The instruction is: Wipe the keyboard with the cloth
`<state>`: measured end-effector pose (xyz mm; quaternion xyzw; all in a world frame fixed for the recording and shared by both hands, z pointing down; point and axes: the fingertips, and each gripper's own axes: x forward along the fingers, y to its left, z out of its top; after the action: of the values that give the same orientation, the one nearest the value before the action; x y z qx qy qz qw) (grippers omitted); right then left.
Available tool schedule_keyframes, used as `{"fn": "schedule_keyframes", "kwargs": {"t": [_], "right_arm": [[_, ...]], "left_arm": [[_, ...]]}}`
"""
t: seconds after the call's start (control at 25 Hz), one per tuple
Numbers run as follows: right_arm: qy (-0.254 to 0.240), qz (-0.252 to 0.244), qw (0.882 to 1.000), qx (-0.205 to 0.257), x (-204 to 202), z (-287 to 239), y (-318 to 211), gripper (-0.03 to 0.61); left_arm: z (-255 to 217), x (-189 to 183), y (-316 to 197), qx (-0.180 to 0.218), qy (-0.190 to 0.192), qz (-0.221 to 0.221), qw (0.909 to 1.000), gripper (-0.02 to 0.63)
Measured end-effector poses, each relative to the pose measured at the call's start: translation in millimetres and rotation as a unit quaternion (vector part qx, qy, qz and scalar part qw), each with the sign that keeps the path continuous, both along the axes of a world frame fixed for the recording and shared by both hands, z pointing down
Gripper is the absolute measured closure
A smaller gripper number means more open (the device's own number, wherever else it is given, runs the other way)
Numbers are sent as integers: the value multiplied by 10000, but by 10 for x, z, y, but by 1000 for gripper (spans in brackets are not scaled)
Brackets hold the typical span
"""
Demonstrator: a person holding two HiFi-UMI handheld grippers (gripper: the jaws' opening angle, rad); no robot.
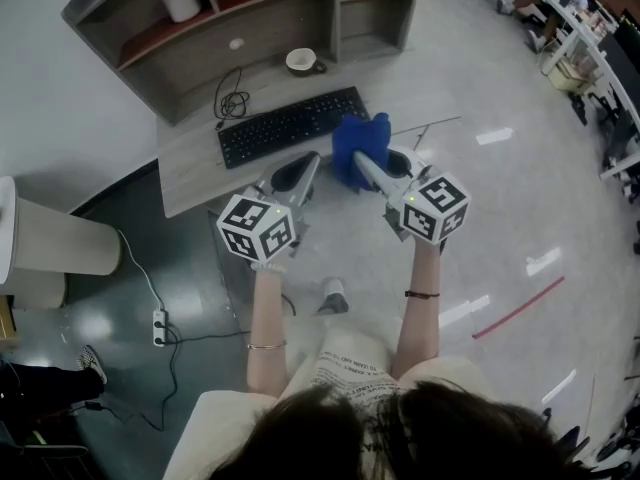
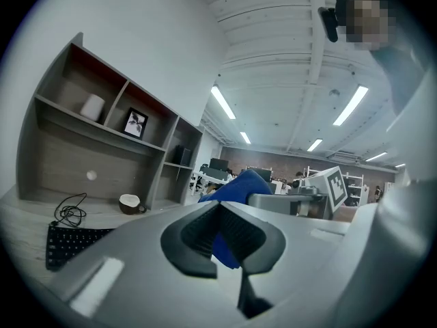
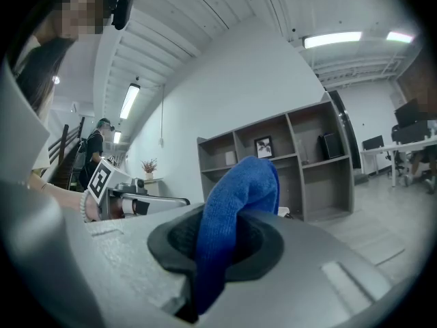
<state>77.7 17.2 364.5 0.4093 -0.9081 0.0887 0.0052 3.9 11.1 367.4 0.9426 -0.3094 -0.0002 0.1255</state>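
Right tool [image 1: 362, 160] [image 3: 215, 244]: jaws clamped on the blue cloth [image 1: 360, 138] [image 3: 239, 190]. A fold of cloth bulges up out of the pads and the rest hangs down between them.

Left tool [image 1: 312, 160] [image 2: 229, 241]: jaws a little apart with nothing gripped. The cloth [image 2: 239, 186] shows through the gap, beyond the pads.

Cloth position: in the right tool, over the near right part of the worktop [image 1: 195, 173], just beside the right end of the keyboard [image 1: 290, 125]. I cannot tell whether it touches the worktop or the keys.

The two tools are side by side and both angled toward the keyboard. The left tip is near the cloth's left edge and over the worktop just in front of the keyboard.

The keyboard [image 2: 72, 241] is black and lies flat, slanted across the worktop. Its cable [image 1: 232, 98] is coiled behind its left end.

A cup [image 1: 300, 61] [image 2: 128, 202] stands behind the keyboard, apart from it, at the foot of the shelf [image 1: 250, 28]. A framed picture [image 2: 136, 122] [image 3: 263, 146] stands in one of the upper shelf compartments.
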Motion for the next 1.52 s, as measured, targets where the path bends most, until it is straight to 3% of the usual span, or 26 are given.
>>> {"fn": "schedule_keyframes", "kwargs": {"t": [0.76,1.52], "right_arm": [[-14,203,9998,22,57,47,-227,520],[167,-117,9995,-243,560,187,-1047,520]], "left_arm": [[50,8,-276,-1,56,95,9999,612],[197,563,-1037,-262,60,-155,9995,612]]}}
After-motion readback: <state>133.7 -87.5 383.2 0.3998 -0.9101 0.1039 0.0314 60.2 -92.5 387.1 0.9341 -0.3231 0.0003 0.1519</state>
